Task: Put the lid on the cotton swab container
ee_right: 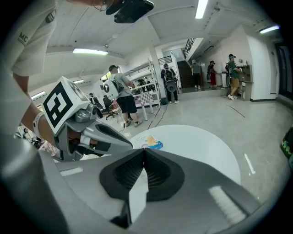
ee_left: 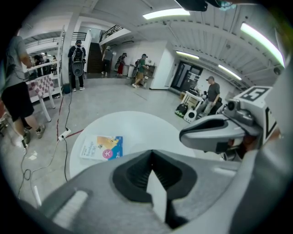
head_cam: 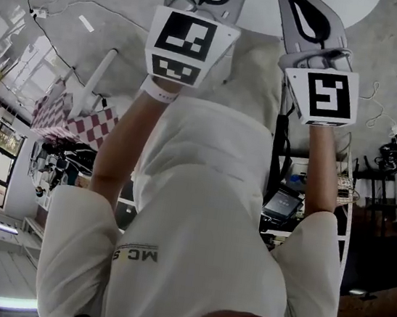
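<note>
Work on the lid is not under way, by my reading. The left gripper (ee_left: 151, 155) and the right gripper (ee_right: 143, 151) are held side by side out in front of the person, above a round white table (ee_left: 137, 125). Each has its jaws closed tip to tip with nothing between them.

Neither the cotton swab container nor its lid can be made out in any view. The one plain item on the table is a flat printed packet (ee_left: 101, 147) lying near the rim. A small pinkish thing (ee_right: 145, 146) sits just beside it, too small to name.

The next move likely calls for lowering both grippers toward the table, finding the container and lid, and opening the jaws before any grasp.

Most of the white top past the packet offers room to work. Beyond the rim, a power strip and cables (ee_left: 64, 133) trail across the floor, and bystanders (ee_left: 77, 64) stand well apart.
</note>
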{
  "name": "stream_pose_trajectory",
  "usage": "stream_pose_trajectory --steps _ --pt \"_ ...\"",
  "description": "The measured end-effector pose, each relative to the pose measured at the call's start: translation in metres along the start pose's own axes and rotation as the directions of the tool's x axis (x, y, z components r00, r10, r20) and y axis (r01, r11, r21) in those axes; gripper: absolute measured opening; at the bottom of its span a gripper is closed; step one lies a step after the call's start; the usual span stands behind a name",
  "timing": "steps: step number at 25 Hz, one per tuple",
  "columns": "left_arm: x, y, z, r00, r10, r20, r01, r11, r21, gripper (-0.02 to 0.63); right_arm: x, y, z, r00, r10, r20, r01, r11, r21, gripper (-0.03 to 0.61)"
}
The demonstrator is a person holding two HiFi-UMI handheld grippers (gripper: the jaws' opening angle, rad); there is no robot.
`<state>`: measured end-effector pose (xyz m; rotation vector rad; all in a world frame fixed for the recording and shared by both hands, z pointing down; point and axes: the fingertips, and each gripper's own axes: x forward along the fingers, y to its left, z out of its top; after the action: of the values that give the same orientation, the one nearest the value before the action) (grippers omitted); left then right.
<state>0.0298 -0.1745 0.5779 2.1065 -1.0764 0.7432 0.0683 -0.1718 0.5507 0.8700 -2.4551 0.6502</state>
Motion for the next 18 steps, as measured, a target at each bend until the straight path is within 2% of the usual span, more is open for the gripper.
stream_pose_trajectory --steps 11,18 --pt "0.031 -0.005 -0.016 0.999 -0.011 -0.046 0.012 1.000 0.007 0.000 -0.004 -0.006 -0.007 1.000 -0.022 0.001 0.022 0.999 0.026 0.000" --pt "0.044 -0.007 -0.020 0.998 -0.029 -0.057 0.028 0.999 -0.031 0.000 -0.008 -0.005 -0.010 1.000 -0.024 -0.007 0.024 0.999 0.033 0.000"
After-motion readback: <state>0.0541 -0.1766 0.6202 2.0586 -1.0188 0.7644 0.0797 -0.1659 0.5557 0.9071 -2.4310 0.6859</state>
